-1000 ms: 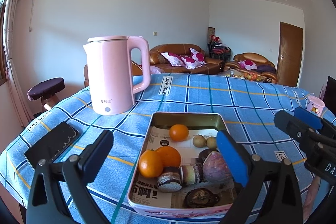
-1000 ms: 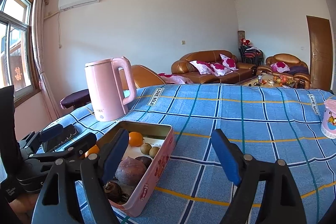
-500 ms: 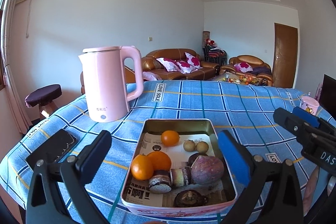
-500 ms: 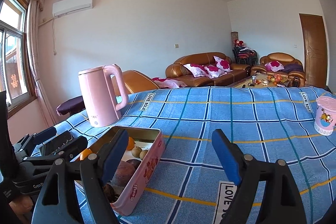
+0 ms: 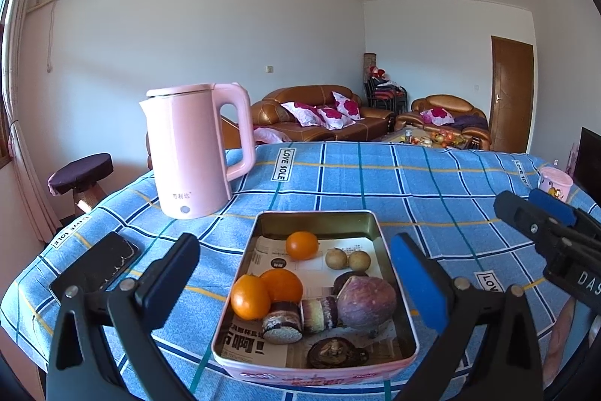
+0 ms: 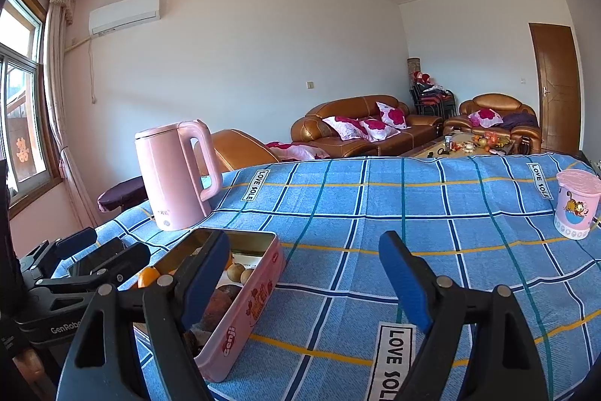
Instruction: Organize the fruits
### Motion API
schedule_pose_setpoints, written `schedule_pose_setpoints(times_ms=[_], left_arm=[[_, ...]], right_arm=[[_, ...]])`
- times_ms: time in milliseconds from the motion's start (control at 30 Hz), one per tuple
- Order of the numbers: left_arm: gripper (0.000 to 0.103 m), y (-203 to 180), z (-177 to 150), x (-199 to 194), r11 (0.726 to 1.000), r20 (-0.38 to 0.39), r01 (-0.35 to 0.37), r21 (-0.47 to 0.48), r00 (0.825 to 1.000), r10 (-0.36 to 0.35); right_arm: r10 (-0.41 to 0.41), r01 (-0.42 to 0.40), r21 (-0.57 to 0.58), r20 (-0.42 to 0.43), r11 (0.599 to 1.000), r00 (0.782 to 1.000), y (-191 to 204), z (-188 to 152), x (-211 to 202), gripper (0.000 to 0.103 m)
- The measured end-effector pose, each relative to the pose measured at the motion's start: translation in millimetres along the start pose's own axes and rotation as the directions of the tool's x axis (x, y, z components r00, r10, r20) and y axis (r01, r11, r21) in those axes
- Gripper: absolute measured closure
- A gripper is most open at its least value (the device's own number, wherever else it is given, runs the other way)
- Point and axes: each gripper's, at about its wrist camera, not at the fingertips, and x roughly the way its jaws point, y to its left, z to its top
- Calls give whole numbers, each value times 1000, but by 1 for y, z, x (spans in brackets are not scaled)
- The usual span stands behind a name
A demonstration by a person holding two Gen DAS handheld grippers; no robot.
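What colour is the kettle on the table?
Pink; the kettle shows best in the left wrist view.

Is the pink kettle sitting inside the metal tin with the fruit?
No, the pink kettle stands on the blue checked tablecloth behind the tin, apart from it.

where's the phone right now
In the left wrist view the phone lies flat on the blue checked tablecloth at the left, in front of the pink kettle and left of the fruit tin.
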Motion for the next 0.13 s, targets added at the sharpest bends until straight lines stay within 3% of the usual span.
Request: schedule_pose_setpoints(times_ms=[133], left_arm=[[0, -2, 0, -2, 1000, 6, 2, 6, 1000, -2]], right_arm=[[-5, 5, -4, -4, 1000, 1000, -4, 0, -2, 20]])
